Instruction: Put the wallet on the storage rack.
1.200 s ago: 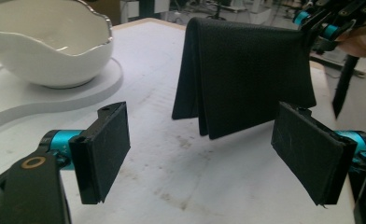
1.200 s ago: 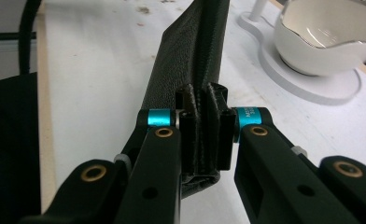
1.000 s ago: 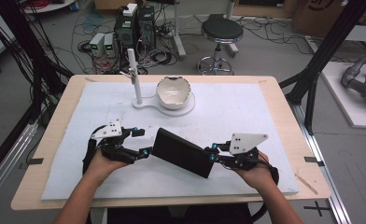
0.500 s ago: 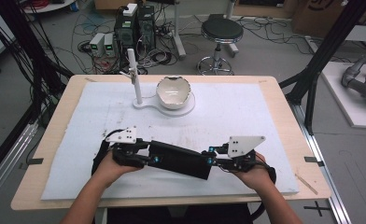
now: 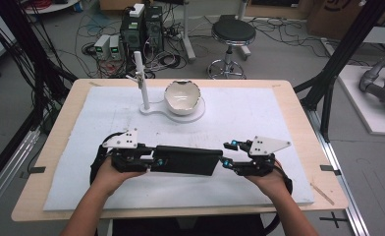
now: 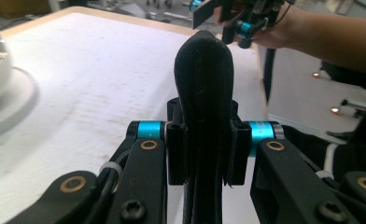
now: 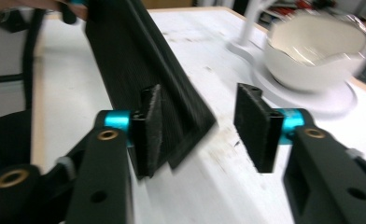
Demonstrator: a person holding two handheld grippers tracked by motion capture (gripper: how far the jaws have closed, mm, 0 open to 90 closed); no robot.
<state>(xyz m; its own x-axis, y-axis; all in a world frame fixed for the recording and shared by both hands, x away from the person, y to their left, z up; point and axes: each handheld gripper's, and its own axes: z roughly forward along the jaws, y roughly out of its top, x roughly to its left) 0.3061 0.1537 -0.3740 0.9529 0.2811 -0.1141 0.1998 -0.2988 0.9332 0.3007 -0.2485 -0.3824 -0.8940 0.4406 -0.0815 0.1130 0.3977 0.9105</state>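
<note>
Now held edge-up just above the white counter (image 5: 259,113): flat black fabric pouch (image 5: 185,160), clamped in left claw (image 5: 153,161), right claw (image 5: 226,153) just opened off its end. Keep level, regrip squarely.

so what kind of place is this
Most likely a robotics lab or workshop: computer towers and tangled cables on the floor behind the table, black frame struts, a rolling stool.
</note>
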